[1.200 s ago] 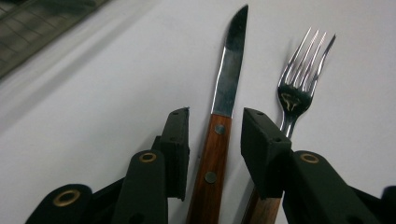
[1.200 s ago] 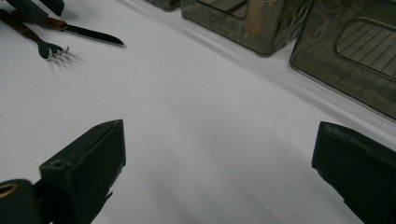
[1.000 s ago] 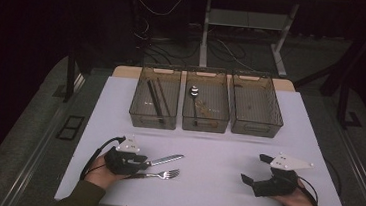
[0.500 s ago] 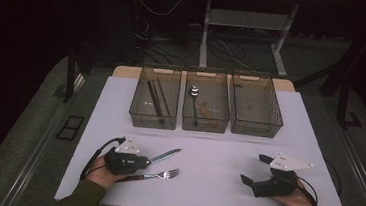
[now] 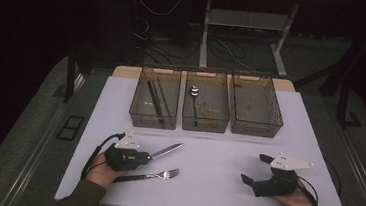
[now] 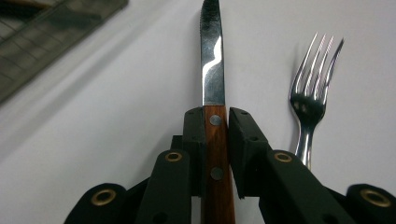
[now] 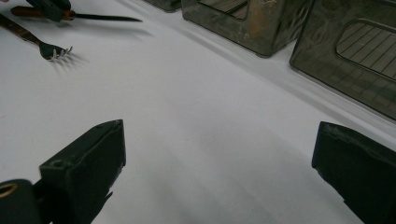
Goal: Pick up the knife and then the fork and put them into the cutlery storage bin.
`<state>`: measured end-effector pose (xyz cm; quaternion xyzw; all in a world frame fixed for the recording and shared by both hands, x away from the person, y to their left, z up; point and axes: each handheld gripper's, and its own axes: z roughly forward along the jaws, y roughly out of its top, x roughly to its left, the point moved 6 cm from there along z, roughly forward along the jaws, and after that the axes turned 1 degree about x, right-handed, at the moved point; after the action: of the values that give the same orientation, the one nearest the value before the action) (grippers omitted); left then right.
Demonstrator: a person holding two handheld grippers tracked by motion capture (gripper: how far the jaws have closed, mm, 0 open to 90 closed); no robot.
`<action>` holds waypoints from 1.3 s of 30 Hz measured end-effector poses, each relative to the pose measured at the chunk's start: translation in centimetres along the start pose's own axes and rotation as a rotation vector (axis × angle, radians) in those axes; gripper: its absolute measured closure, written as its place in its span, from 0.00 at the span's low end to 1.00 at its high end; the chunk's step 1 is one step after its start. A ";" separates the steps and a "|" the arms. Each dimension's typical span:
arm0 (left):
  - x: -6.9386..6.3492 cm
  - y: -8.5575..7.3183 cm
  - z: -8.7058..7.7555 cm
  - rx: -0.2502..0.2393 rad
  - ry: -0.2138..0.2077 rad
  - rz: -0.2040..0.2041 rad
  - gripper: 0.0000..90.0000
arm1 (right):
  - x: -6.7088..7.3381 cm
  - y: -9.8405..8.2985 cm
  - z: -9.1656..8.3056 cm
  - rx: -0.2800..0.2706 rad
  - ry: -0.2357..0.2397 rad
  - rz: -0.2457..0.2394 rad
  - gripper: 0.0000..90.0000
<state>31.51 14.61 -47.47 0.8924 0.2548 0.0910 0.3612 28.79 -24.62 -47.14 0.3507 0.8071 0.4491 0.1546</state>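
- The knife (image 6: pixel 213 70) sits between the pads of our left gripper (image 6: pixel 216 122), which pinch its brown wooden handle just behind the blade. The jaws have just been closing, and the pads now press the handle on both sides.
- In the left gripper view the knife runs straight ahead of the gripper: two metal rivets show on the handle, and the bright, fine-toothed blade points away from us towards the bins.
- In the high view the blade (image 5: pixel 166 151) juts out ahead of the left gripper (image 5: pixel 127 157) and angles up and to the right over the white surface (image 5: pixel 217 151).
- We judge the step in hand to be the grasp itself: the knife is gripped low over the surface, and we cannot tell whether it has left it.
- The next move, as we read it, calls for a clean lift with the blade kept level, then a carry forward to one of the three bins.
- The fork (image 6: pixel 310 100) lies just to the right of the gripped knife, nearly parallel, tines forward, and apart from the pads. We should lift without dragging it along.
- Ahead of the left gripper stand three smoky clear bins: the left bin (image 5: pixel 154 103) holds dark sticks, the middle bin (image 5: pixel 205 107) a spoon, and the right bin (image 5: pixel 255 109) looks almost bare.
- Our right gripper (image 5: pixel 258 170) rests well off to the right, its jaws spread wide with nothing between them.
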 end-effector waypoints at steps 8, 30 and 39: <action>-1.3 3.1 -0.6 -0.069 0.039 -0.030 0.86 | 0.0 0.9 -0.1 0.007 0.013 0.036 0.03; -5.8 13.0 3.4 -0.288 0.050 -0.020 0.86 | 2.5 8.5 2.6 -0.112 0.237 0.194 0.39; -8.1 14.0 4.5 -0.327 0.022 0.018 0.86 | 2.7 9.4 4.4 -0.142 0.299 0.268 0.50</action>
<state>31.59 -0.86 -40.83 0.8228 0.2324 0.1444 0.4981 33.39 -16.66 -41.57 0.3728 0.7333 0.5685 -0.0036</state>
